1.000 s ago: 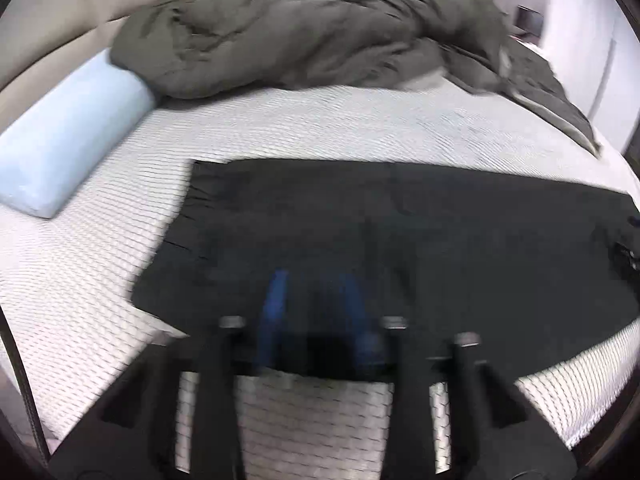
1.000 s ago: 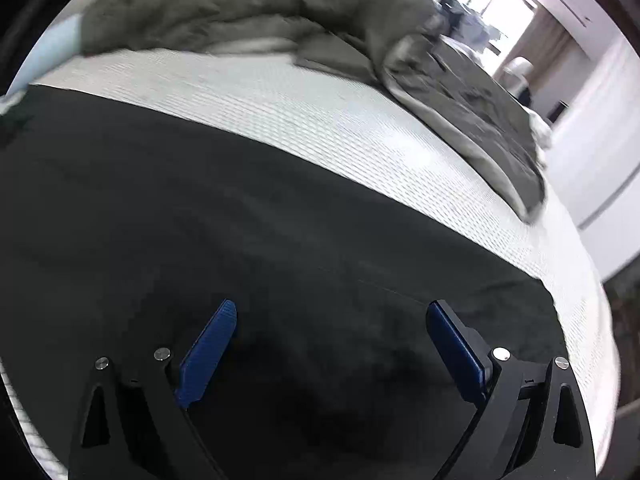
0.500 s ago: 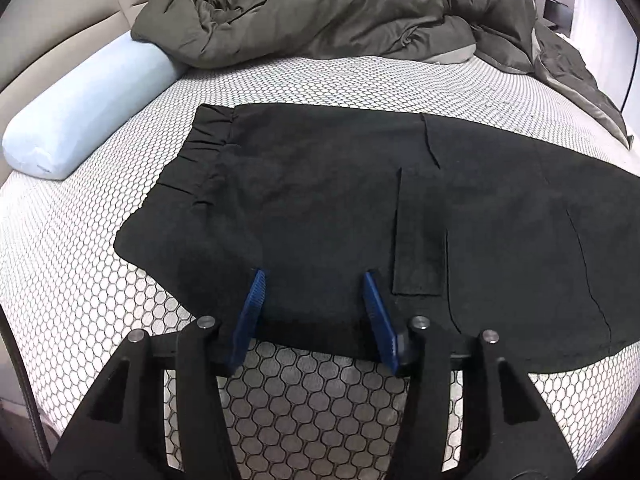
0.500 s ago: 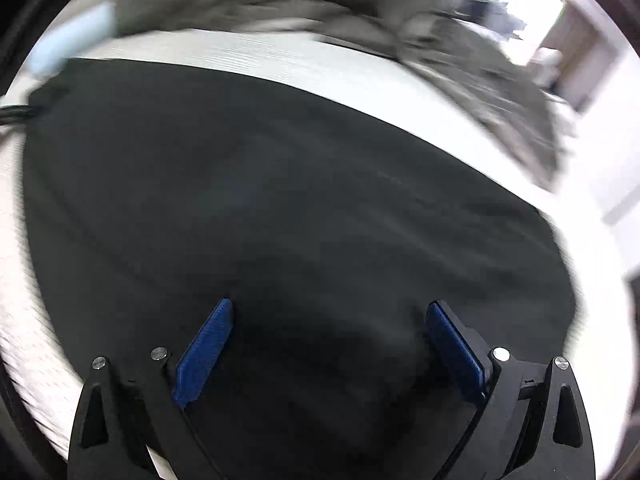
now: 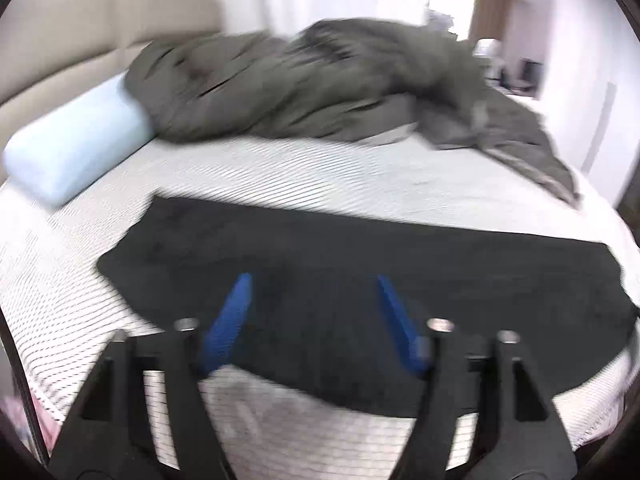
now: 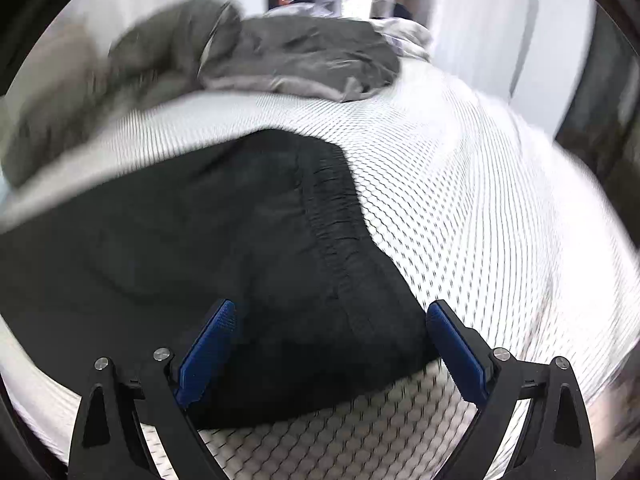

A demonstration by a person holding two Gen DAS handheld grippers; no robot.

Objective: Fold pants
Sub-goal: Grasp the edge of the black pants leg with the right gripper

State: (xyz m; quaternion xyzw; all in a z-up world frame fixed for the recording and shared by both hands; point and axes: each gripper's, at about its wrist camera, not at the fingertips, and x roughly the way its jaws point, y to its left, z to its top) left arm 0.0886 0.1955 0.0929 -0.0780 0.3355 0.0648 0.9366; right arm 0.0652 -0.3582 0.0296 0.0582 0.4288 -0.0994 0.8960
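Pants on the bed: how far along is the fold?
Done: the black pants lie spread in a flat band on the mattress. In hand: nothing; the left tool and right tool are open. Left: any remaining folds.

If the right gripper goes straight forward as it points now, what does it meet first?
Most likely the black pants: the open right gripper points at their gathered waistband, with nothing between. Depth is unclear in this blurred view.
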